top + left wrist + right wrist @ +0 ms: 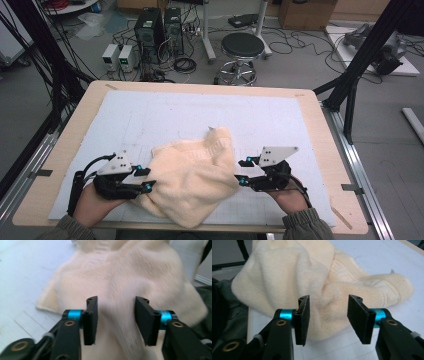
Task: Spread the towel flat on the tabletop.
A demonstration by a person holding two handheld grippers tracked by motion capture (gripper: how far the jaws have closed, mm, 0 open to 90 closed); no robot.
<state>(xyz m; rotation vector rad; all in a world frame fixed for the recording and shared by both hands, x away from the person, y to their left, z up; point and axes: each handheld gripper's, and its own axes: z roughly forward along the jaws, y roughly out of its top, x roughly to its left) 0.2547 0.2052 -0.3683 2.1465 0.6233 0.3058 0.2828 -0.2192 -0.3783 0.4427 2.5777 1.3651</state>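
Item, nearest the person: two hand-held black tongs with blue collars and grey three-cornered top plates, the left tongs (150, 179) at the left edge of the cloth, the right tongs (240, 172) at its right edge. Both stand partly open, pads clear of the fabric; a blurred fold of cloth hangs between the left pair in the left gripper view, unpinched, and the cloth lies just beyond the right pair in the right gripper view. Item, between them: one cream-yellow fleece garment or blanket (192, 175), soft, deep-piled, bunched in rounded folds, with a ribbed knit-like band (352, 277) running toward its far end; it lies at the near middle of the tabletop, its near edge at or over the front rim. Item, beneath: white gridded mat (165, 112), flat and smooth, on a pale wooden tabletop (60, 150). Item, beyond: black round stool (242, 46), computer towers, cables on a grey floor. Risks, as judged: the limp pile may slide off the near rim under its own weight; a next grasp may catch one layer only, or a loose fold, so the bundle unrolls unevenly; thick fleece may slip from flat pads.
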